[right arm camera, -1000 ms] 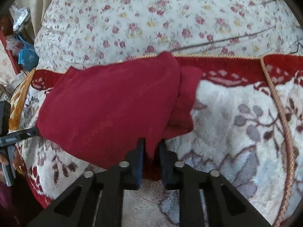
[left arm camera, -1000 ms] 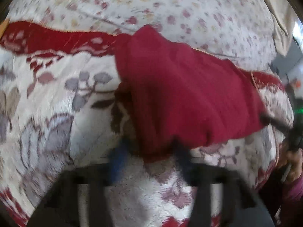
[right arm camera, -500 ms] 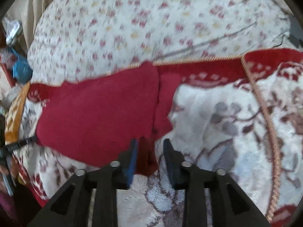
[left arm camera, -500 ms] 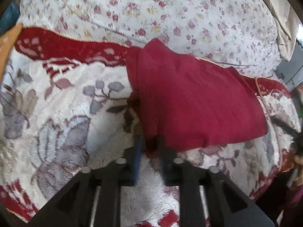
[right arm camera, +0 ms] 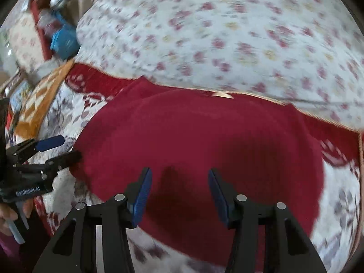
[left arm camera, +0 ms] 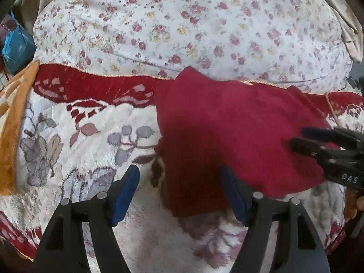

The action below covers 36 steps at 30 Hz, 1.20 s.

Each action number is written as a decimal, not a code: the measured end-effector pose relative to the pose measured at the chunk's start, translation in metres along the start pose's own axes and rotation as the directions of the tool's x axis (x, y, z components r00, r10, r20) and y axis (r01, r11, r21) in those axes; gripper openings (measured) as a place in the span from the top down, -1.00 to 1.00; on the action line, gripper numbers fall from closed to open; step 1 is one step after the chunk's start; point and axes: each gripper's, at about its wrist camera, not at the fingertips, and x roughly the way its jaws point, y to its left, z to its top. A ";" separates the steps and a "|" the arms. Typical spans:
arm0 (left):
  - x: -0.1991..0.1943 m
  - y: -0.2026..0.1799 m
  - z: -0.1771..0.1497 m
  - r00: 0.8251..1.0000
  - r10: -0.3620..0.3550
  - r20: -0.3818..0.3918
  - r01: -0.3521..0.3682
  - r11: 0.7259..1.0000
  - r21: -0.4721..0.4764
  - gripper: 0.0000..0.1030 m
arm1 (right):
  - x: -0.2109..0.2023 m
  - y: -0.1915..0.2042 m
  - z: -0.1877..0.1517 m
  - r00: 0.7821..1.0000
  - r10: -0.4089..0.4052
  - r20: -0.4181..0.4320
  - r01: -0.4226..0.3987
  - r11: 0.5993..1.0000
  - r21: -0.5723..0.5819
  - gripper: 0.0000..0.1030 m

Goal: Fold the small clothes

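Legible text, two items only. White letters "DAS" on the black plastic body of the right gripper, left wrist view. White lettering, roughly "GenRobot.AI", partly blurred, on the black plastic body of the left gripper, right wrist view.

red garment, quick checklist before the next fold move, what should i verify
1. Left claw released: ok, jaws opening, pads clear of the red garment.
2. Right claw released: ok, jaws opening above the cloth, nothing pinched.
3. Garment resting on the plush floral blanket: ok.
4. Fold edges lined up: cannot tell, the right wrist view is blurred.
5. Claws clear of each other: ok, apart in both views.
6. Far edge flat: not ok, a corner peaks over the flowered quilt.
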 end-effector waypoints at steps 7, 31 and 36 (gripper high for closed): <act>0.016 0.009 -0.002 1.000 -0.013 -0.028 0.012 1.000 -0.011 -0.41 | 0.040 0.034 0.030 0.999 0.043 0.009 -0.043 0.998 -0.055 -0.08; 0.041 0.034 0.003 0.981 -0.161 -0.109 0.143 0.978 -0.153 -0.49 | 0.159 0.066 0.118 0.997 -0.043 -0.069 0.038 0.997 -0.070 -0.12; 0.045 0.037 0.006 0.982 -0.167 -0.092 0.152 0.978 -0.146 -0.58 | 0.131 0.053 0.108 0.999 0.032 -0.019 -0.032 0.999 0.024 -0.22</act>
